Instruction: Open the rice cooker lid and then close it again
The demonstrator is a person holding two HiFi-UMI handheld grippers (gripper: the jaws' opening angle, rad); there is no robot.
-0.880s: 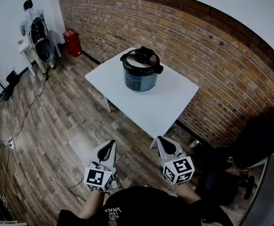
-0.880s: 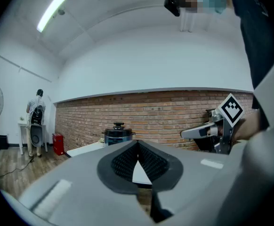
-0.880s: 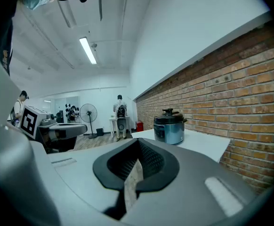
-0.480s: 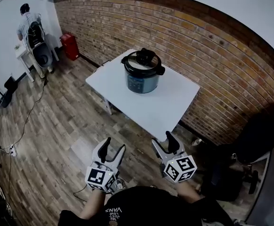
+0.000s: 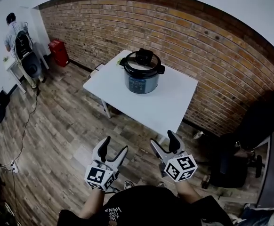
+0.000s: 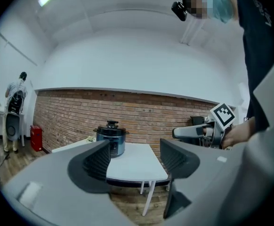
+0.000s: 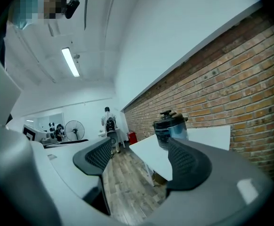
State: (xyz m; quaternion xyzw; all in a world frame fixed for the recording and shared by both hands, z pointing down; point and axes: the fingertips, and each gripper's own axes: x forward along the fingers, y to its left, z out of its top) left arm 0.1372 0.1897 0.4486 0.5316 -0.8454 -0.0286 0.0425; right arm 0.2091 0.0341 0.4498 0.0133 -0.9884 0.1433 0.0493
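Head view: rice cooker (image 5: 141, 74) stands on the white table (image 5: 174, 102), lid (image 5: 140, 62) shut, well ahead of both claws; opening not begun. Left gripper (image 5: 114, 146) and right gripper (image 5: 165, 141) gape wide, where earlier both were pinched together. Left gripper view: jaws apart, empty, cooker far beyond. Right gripper view: likewise.

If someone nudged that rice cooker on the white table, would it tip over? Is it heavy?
The rice cooker looks squat and wide, so a nudge probably would not tip it. On the smooth white table it might slide instead. Its bulky body, with the lid shut on top, suggests it is fairly heavy to lift.
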